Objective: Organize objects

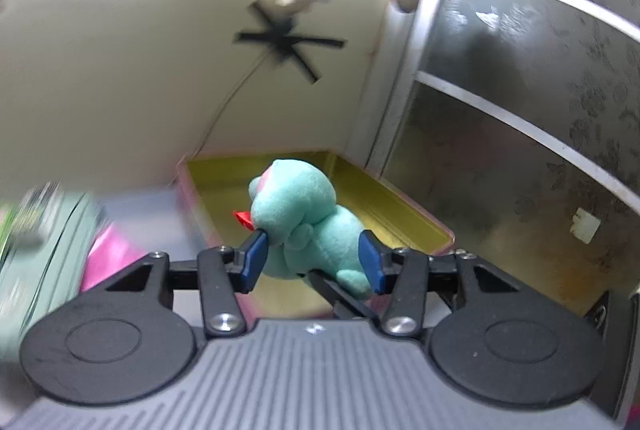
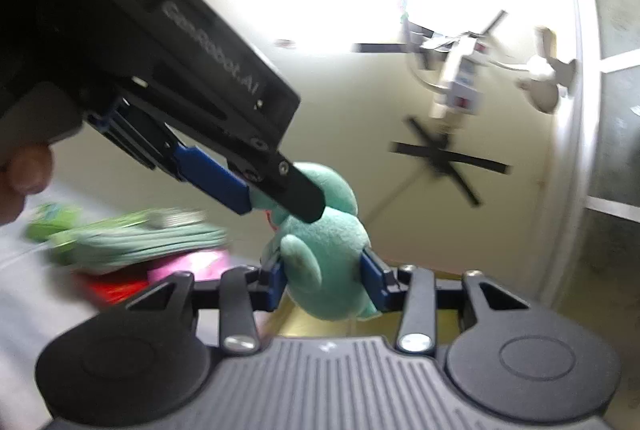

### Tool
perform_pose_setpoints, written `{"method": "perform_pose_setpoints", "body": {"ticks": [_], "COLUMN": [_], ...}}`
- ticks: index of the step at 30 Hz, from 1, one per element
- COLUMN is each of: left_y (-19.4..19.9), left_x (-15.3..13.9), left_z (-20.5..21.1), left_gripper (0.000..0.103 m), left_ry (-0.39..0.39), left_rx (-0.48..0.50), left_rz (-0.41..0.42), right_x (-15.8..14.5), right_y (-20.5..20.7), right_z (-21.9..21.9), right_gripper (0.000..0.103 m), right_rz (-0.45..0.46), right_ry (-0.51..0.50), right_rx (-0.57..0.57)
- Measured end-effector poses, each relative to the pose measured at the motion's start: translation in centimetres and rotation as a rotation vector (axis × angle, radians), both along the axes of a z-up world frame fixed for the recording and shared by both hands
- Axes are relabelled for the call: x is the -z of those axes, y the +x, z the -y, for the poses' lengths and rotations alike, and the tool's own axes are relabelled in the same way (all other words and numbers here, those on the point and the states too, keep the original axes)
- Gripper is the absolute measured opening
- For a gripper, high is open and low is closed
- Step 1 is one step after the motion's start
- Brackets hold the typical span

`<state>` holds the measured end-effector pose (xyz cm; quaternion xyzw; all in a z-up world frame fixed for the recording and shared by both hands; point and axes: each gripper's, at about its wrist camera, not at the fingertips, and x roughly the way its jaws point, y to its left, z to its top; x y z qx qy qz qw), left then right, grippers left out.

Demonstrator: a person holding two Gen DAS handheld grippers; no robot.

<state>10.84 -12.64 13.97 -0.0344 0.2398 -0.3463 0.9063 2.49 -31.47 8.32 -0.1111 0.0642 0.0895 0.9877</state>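
Cream wall and a grey patterned panel door close off the far side, meeting in a corner; open room lies mostly above the tray, toward the wall.

Item 1: right tool (image 2: 325, 280), nearest in its own view. Blue pads (image 2: 374, 280) pressed on both flanks of the plush toy (image 2: 328, 254), pinching its lower body.

Item 2: left tool (image 1: 316, 260), blue pads (image 1: 253, 262) set either side of the same toy, the left pad against its flank, the right against its rear. From the right wrist view this tool (image 2: 280, 195) comes in from upper left and its fingers close around the toy's head (contact there is partly hidden by the black finger).

Item 3: plush toy (image 1: 308, 218), mint-green, soft pile, rounded head, stubby limbs, a pink patch on the head and a red bit at the mouth. Held between both tools, above the near part of the tray.

Item 4: yellow tray (image 1: 384, 205), shallow, pink-edged rim, set in the corner just under the wall and the door frame; its right wall runs close along the door.

Item 5: blurred clutter to the left on the pale bench (image 2: 24, 294): a green bundle (image 2: 132, 234), pink packet (image 1: 108, 254), something red (image 2: 116, 290) beneath.

Item 6: black tape cross (image 1: 290, 39) on the wall, a thin cord dropping from it toward the tray's back corner.
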Motion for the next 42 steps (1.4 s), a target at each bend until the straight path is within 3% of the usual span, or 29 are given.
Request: {"method": "perform_pose_setpoints", "body": {"ticks": [6,10,14,16,19,25,28,33,37,42], "left_y": [4.9,5.5,5.1,4.5,3.4,1.2,-1.1,-3.1,-3.1,-2.9], "left_x": [3.8,4.7,4.2,3.6,2.7,2.3,3.6,8.0,10.2,10.7], "left_z": [4.7,5.2,5.0,4.1,1.9,-2.5,-8.1,-17.1,-20.4,-21.2], "left_gripper": [0.051,0.053,0.063,0.07,0.084,0.085,0.084,0.08,0.077,0.078], "left_ry": [0.088,0.151,0.196,0.208,0.241,0.295,0.273,0.256,0.202,0.17], "left_rx": [0.014,-0.036,-0.114,-0.153,-0.233,-0.349,-0.423,-0.614,-0.66,-0.682], "left_rz": [-0.106,-0.076,-0.055,-0.043,0.002,0.043,0.048,-0.02,-0.109,-0.099], "right_x": [2.6,4.5,4.6,4.2,2.9,0.4,0.4,2.4,3.2,4.3], "right_y": [5.9,7.2,6.6,5.8,4.1,1.8,1.5,3.7,7.3,10.4], "right_z": [3.6,4.4,4.9,5.1,5.0,3.4,1.1,-4.5,-7.4,-10.9], "right_gripper": [0.045,0.049,0.052,0.058,0.059,0.059,0.055,0.049,0.05,0.052], "right_rz": [-0.133,-0.189,-0.166,-0.147,-0.113,-0.137,-0.217,-0.451,-0.582,-0.7], "right_ry": [0.021,0.057,0.077,0.102,0.135,0.266,0.332,0.378,0.492,0.584], "right_rx": [0.074,0.089,0.107,0.105,0.088,-0.03,-0.153,-0.324,-0.357,-0.356]}}
